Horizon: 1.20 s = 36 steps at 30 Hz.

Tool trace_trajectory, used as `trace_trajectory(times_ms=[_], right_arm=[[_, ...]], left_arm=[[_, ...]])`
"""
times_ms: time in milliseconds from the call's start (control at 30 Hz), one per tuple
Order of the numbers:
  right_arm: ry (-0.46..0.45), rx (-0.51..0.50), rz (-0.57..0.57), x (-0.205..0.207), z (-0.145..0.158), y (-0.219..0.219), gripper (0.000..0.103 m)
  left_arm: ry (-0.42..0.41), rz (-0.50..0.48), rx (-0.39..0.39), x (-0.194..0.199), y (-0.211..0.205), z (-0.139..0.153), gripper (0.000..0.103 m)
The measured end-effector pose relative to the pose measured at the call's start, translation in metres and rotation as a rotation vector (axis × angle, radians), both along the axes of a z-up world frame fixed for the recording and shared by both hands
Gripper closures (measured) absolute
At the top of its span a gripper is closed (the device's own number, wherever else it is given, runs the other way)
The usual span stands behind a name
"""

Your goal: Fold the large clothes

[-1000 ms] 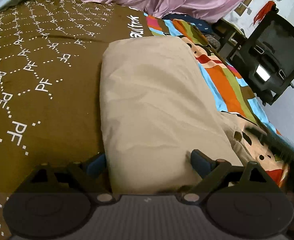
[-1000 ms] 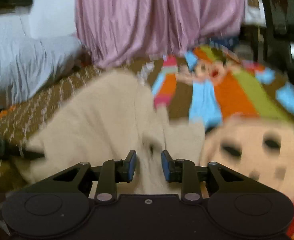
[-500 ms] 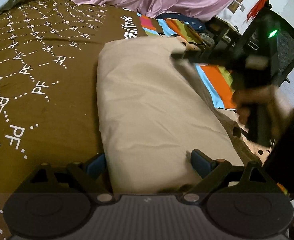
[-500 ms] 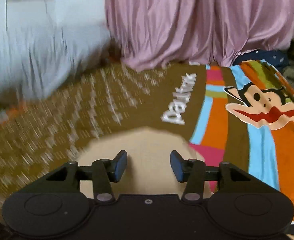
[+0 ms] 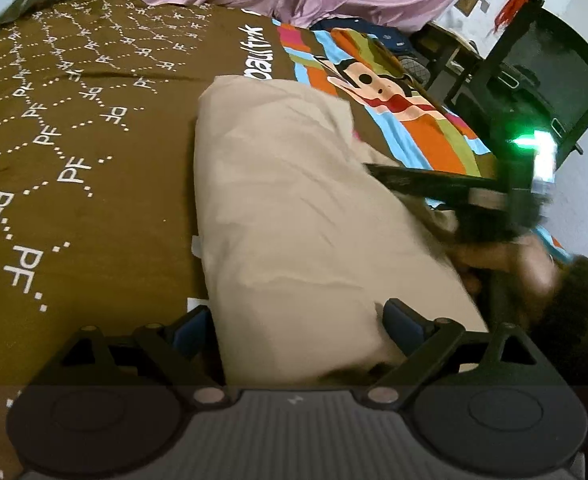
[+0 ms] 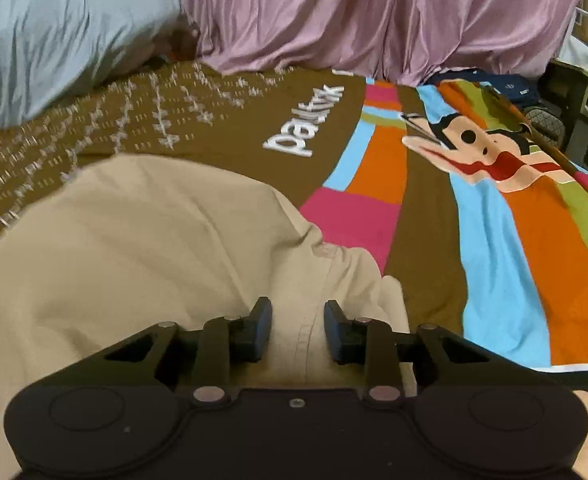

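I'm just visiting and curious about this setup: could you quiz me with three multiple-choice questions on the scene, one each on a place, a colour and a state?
1. The folded garment lies on:
A a bedspread
B a chair
C bare floor

2. The garment's colour:
A beige
B navy
C red

3. The left tongs are:
A shut tight
B open wide across the garment's near end
C out of view

Answers:
1 A, the brown patterned bedspread surrounds it.
2 A, the cloth is pale tan in both views.
3 B, the fingers sit far apart with cloth between them.
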State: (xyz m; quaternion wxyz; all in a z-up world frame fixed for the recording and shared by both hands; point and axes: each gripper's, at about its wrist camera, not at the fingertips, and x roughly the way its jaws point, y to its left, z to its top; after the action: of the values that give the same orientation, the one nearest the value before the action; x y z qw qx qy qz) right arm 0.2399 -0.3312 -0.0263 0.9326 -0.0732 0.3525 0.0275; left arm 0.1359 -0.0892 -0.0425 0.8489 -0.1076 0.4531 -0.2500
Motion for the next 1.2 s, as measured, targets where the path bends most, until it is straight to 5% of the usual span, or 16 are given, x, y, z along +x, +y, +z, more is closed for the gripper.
trace_trajectory(times_ms=[167, 267, 433, 733, 933, 1000, 1033, 1167, 1200], right_arm=[[-0.076, 0.197, 0.023, -0.056, 0.046, -0.012, 0.065], [-0.097, 0.216, 0.087, -0.093, 0.06, -0.007, 0.059], [-0.029, 0.185, 0.094, -0.128, 0.027, 0.001, 0.057], [-0.155, 0.268, 0.019, -0.16, 0.009, -0.008, 0.056], [-0.283, 0.299, -0.067, -0.182, 0.031, -0.034, 0.041], [-0.328, 0.303, -0.133, -0.186, 0.037, -0.044, 0.018], [-0.35, 0.307, -0.156, -0.189, 0.038, -0.051, 0.016], [-0.304, 0.361, -0.259, -0.183, 0.031, -0.08, 0.019], [-0.277, 0.385, -0.273, -0.179, 0.028, -0.086, 0.026]], left_arm=[[-0.007, -0.004, 0.02, -0.005, -0.001, 0.005, 0.009], [-0.011, 0.002, 0.032, -0.01, -0.001, 0.007, 0.009], [-0.019, 0.0, 0.065, -0.014, -0.002, 0.008, 0.009], [-0.051, 0.027, 0.114, -0.022, -0.007, 0.013, 0.008], [-0.06, 0.041, 0.138, -0.023, -0.009, 0.016, 0.005], [-0.049, 0.042, 0.13, -0.023, -0.007, 0.015, 0.004], [-0.044, 0.046, 0.126, -0.022, -0.007, 0.014, 0.003], [-0.038, 0.034, 0.117, -0.019, -0.004, 0.013, 0.003], [-0.038, 0.028, 0.114, -0.018, -0.004, 0.013, 0.003]])
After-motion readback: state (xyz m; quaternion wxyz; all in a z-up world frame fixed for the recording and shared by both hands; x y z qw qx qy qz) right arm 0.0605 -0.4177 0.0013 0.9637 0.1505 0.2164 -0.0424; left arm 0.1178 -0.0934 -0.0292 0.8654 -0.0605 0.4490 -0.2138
